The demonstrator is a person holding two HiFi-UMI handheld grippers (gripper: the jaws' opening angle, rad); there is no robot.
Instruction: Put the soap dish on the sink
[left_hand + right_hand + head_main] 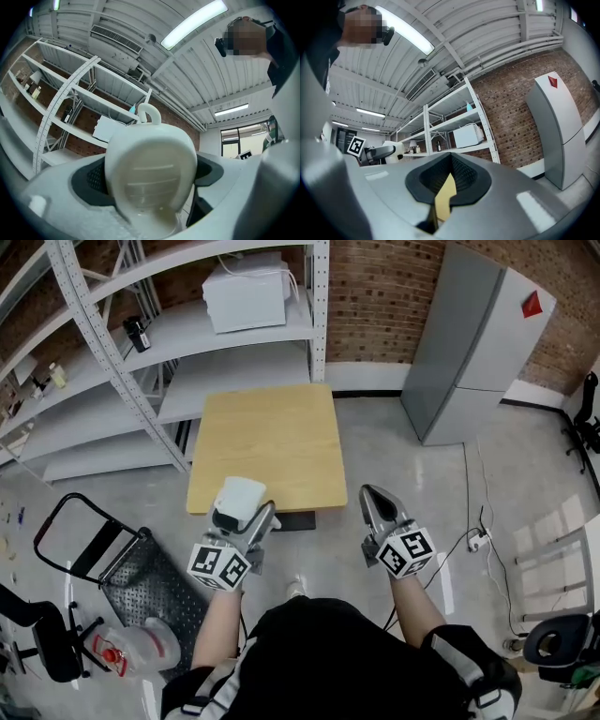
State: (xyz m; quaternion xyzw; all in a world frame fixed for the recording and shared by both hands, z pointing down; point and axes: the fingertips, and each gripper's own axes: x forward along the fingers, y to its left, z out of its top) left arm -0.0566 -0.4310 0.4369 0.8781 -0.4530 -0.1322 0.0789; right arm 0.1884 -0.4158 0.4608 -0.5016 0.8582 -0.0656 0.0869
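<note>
A white soap dish (pixel 240 495) with a ribbed inside and a small loop at its top is clamped in my left gripper (pixel 242 509). It is held in the air just in front of the near edge of a light wooden table (pixel 267 442). In the left gripper view the soap dish (pixel 150 171) fills the space between the jaws. My right gripper (pixel 378 499) hangs level with it to the right, shut with nothing in it. The right gripper (pixel 448 182) shows only a thin slit with the table's wood behind. No sink is in view.
Grey metal shelving (pixel 178 348) with a white appliance (pixel 246 292) stands behind the table against a brick wall. A grey cabinet (pixel 473 343) is at the right. A folded hand cart (pixel 127 568) lies on the floor at the left, and a cable (pixel 469 540) at the right.
</note>
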